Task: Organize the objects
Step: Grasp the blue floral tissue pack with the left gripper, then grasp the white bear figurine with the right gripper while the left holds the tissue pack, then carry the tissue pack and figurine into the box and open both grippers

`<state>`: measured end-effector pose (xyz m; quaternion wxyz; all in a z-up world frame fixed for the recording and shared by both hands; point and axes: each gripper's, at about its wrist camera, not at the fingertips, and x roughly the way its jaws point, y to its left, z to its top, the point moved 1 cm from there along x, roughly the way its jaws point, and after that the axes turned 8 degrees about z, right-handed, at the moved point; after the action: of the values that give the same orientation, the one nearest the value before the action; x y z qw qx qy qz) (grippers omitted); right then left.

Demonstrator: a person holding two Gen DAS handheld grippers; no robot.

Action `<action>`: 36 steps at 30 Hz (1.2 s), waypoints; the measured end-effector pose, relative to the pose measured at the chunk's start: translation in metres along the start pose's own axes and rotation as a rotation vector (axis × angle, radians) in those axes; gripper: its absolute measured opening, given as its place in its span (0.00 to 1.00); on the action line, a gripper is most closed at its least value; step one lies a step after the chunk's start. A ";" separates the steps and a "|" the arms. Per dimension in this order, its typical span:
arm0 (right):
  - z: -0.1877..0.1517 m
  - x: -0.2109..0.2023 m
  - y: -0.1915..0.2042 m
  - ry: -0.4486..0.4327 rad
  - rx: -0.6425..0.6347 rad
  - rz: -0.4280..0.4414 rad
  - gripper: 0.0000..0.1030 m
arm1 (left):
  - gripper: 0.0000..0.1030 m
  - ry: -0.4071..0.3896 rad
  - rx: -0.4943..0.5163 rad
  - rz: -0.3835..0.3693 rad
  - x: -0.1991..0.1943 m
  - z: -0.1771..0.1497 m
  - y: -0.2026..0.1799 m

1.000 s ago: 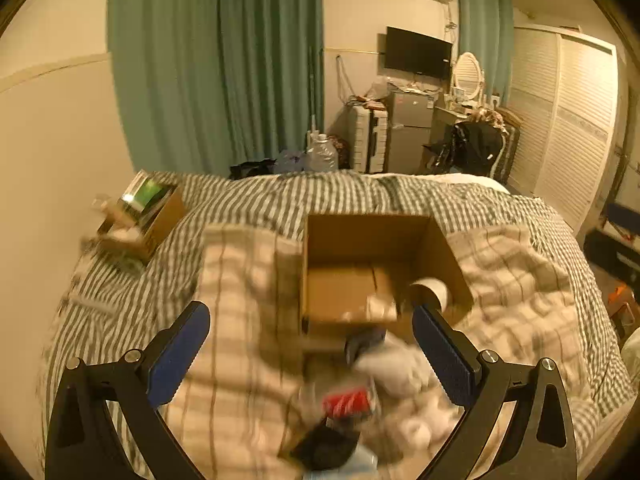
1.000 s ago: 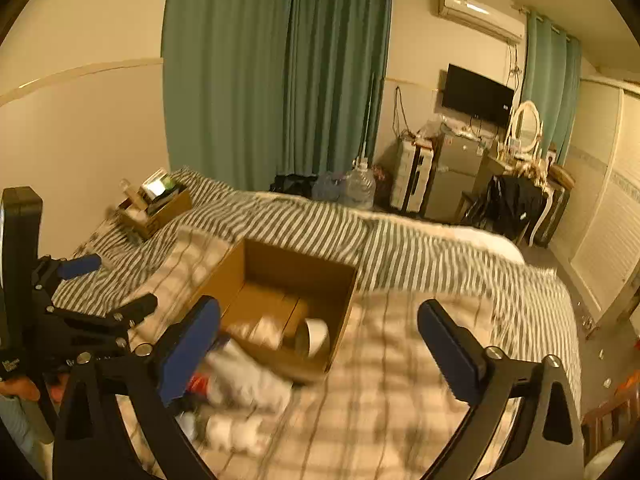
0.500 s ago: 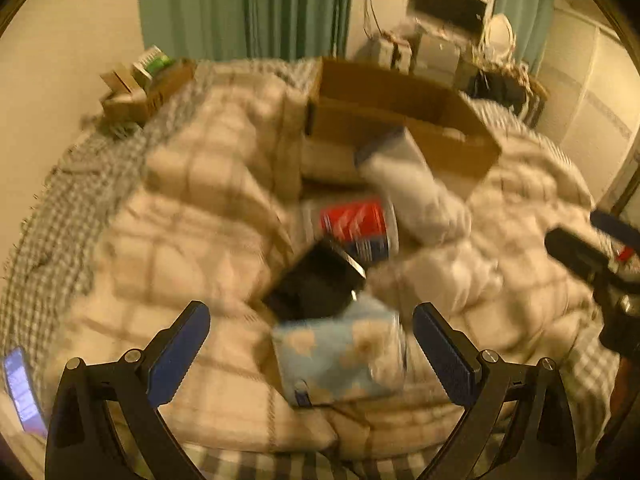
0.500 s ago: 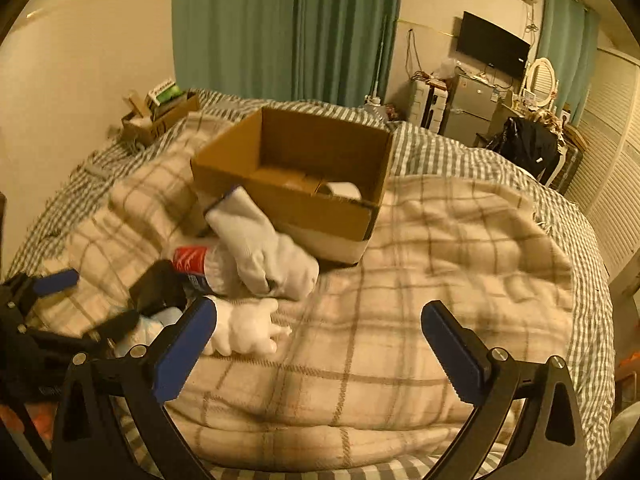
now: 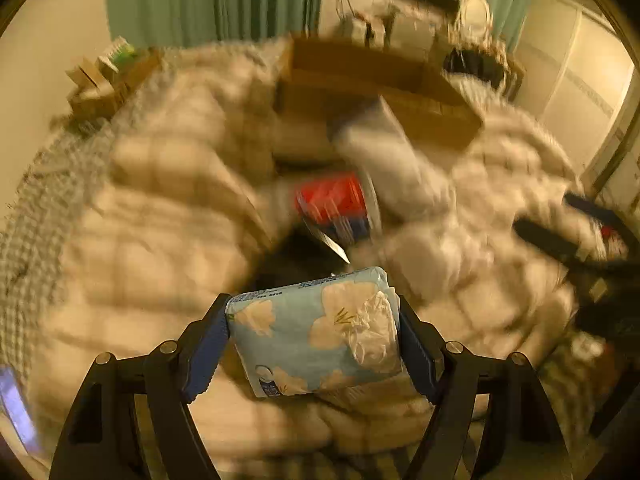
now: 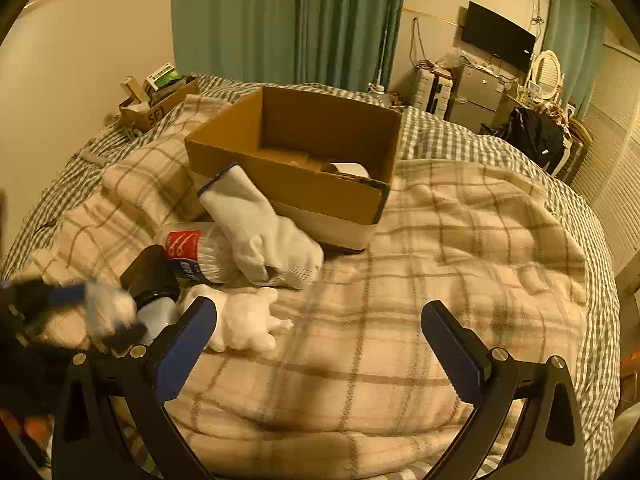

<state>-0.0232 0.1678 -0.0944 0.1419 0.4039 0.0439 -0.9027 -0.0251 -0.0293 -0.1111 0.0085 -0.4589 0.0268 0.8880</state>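
At the far left of the bed, a small cardboard box (image 6: 158,110) of odds and ends sat near the wall. The left hand-held gripper (image 5: 314,338) had its blue pads pressed against both sides of a light-blue floral tissue pack (image 5: 316,330), holding it above the plaid blanket (image 6: 460,248); that view was badly blurred. In the right wrist view, a black object (image 6: 150,276) lay beside a clear bottle with a red label (image 6: 196,252). A white sock (image 6: 260,228) leaned over the bottle and touched the front wall of the large open cardboard box (image 6: 296,188). A white plush toy (image 6: 244,318) lay just below them. The right hand-held gripper (image 6: 318,340) hung wide apart over the blanket, holding nothing.
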 end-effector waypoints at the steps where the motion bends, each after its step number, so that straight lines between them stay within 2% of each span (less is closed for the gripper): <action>1: 0.002 0.002 0.002 0.007 0.000 0.014 1.00 | 0.77 -0.019 -0.015 0.006 -0.006 0.008 0.009; 7: 0.007 0.036 0.027 0.104 -0.025 0.119 1.00 | 0.77 -0.055 -0.014 0.070 -0.003 0.040 0.033; 13: 0.001 0.072 0.032 0.223 -0.015 0.095 0.99 | 0.77 -0.045 -0.004 0.047 0.011 0.043 0.031; 15: -0.002 0.077 0.032 0.241 -0.016 0.094 0.91 | 0.77 -0.038 0.003 0.035 0.014 0.042 0.029; 16: -0.003 0.078 0.032 0.247 -0.017 0.099 0.78 | 0.77 -0.033 0.005 0.033 0.016 0.040 0.028; 18: -0.003 0.079 0.034 0.253 -0.023 0.111 0.76 | 0.77 -0.028 0.007 0.028 0.018 0.039 0.027; 23: -0.001 0.066 0.039 0.223 -0.058 0.115 0.76 | 0.77 -0.026 0.011 0.010 0.016 0.039 0.024; 27: 0.016 0.043 0.040 0.166 -0.098 0.106 0.76 | 0.77 -0.026 0.025 0.009 0.013 0.050 0.023; 30: 0.045 0.022 0.030 0.100 -0.103 0.100 0.76 | 0.77 -0.050 0.039 0.005 0.006 0.071 0.022; 36: 0.111 -0.007 0.008 -0.012 -0.122 0.080 0.76 | 0.77 -0.147 0.077 -0.030 -0.013 0.134 0.009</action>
<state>-0.0959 0.1401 -0.0142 0.2025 0.3903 0.0819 -0.8944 -0.1268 -0.0310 -0.0224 0.0415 -0.3924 0.0532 0.9173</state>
